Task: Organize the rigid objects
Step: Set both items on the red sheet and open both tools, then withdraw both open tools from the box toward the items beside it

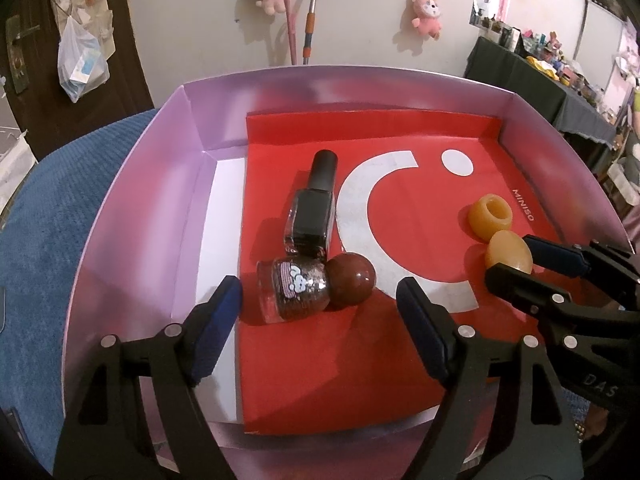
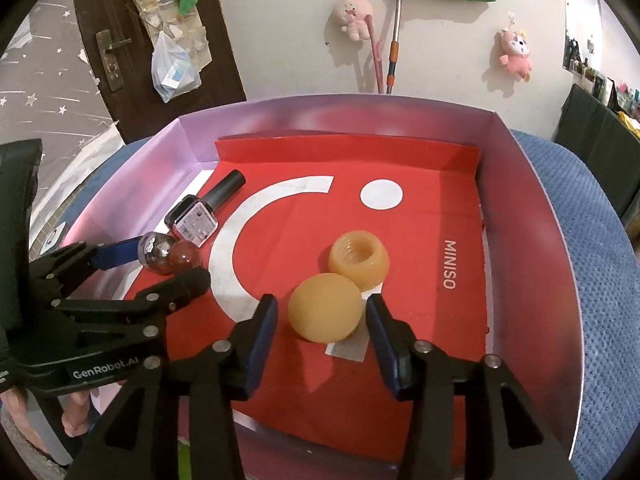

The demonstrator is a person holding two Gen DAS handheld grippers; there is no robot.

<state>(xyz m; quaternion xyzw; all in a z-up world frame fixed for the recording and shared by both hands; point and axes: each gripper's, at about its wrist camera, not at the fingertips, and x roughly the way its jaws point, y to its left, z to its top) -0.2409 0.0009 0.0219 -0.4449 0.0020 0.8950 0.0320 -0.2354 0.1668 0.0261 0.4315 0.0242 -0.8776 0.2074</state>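
A pink box [image 1: 132, 208] lined with red paper holds the objects. A glitter nail polish bottle with a round brown cap [image 1: 312, 284] lies between the fingers of my open left gripper [image 1: 320, 312], not clamped. A black nail polish bottle [image 1: 314, 204] lies just behind it. Two amber round caps lie at the right: one hollow side up [image 2: 359, 261], one dome up [image 2: 325, 307]. My open right gripper [image 2: 322, 322] straddles the dome cap, its pads [image 2: 266, 320] close beside it. Each gripper shows in the other's view.
The box [image 2: 532, 240] sits on a blue textured cloth [image 1: 44, 208]. Its walls rise around all sides. A wall with plush toys and a door stands behind. A cluttered dark table [image 1: 560, 80] is at the far right.
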